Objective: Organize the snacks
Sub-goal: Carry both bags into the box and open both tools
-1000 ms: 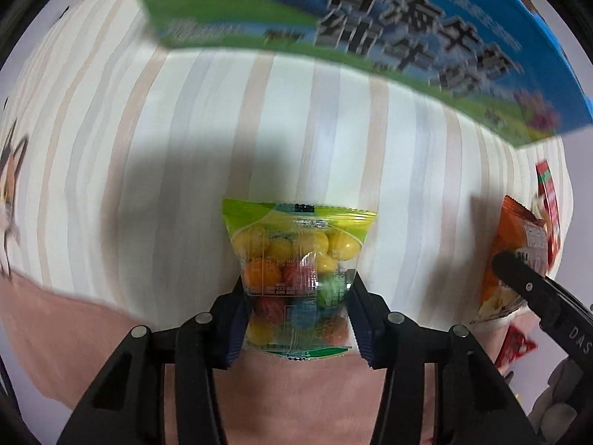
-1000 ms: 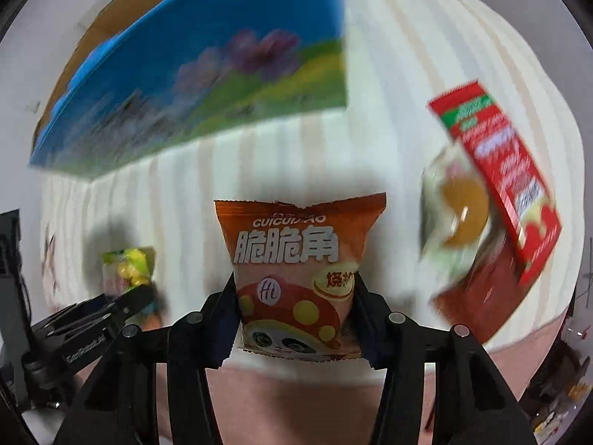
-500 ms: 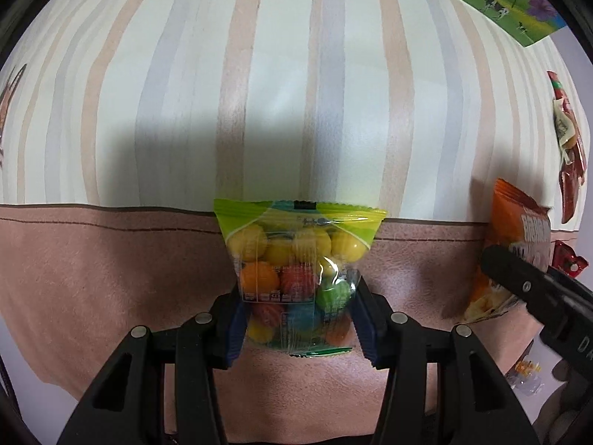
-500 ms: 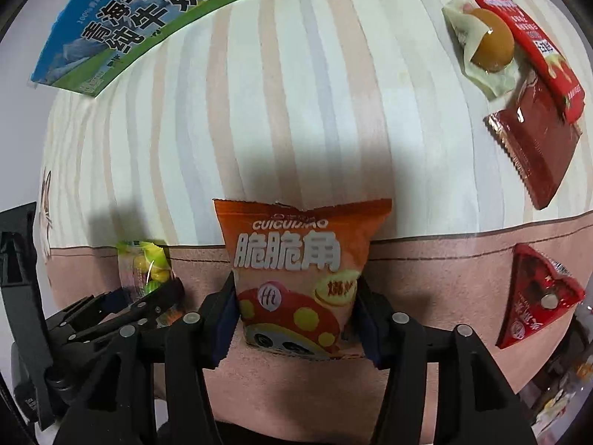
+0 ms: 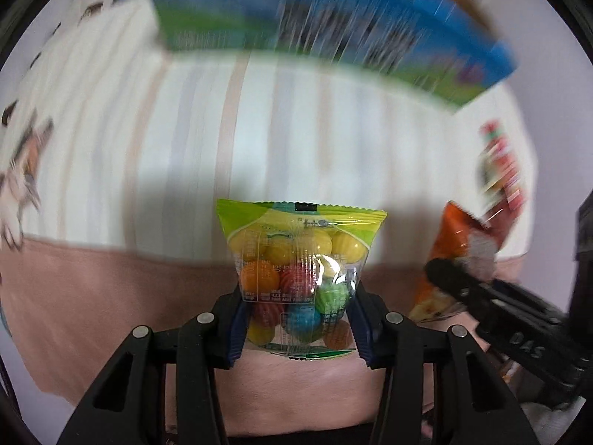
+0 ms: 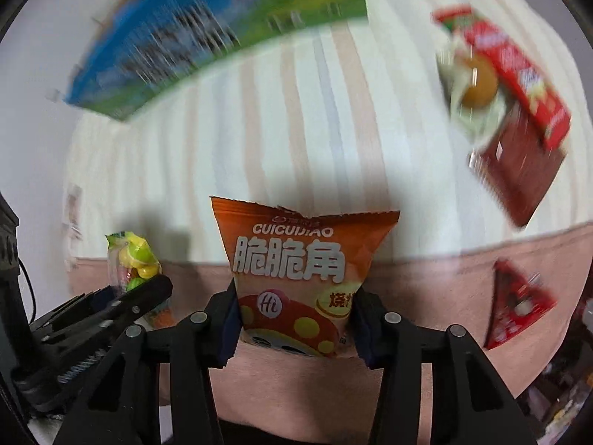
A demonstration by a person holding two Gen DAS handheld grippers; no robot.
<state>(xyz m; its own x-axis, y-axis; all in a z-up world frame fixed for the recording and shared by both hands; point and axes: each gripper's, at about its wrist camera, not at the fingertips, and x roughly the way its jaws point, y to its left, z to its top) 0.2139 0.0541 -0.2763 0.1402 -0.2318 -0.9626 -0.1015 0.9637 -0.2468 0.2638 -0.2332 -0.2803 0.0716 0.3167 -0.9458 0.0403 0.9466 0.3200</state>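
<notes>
My left gripper is shut on a clear green-topped bag of coloured candy balls, held upright above the striped cloth. My right gripper is shut on an orange snack packet with white Chinese lettering, also held upright. The blue and green milk box stands at the far side, blurred, and it shows in the right wrist view. The right gripper with its orange packet shows at the right of the left wrist view. The left gripper with its candy bag shows at the left of the right wrist view.
Several snacks lie on the cloth at the right: a red packet with a braised egg, a dark red packet and a red triangular packet on the pink border. Animal prints edge the cloth at the left.
Both views have swung back up toward the milk box, which again fills the top of each frame with motion blur. Both grippers keep hold of their packets.
</notes>
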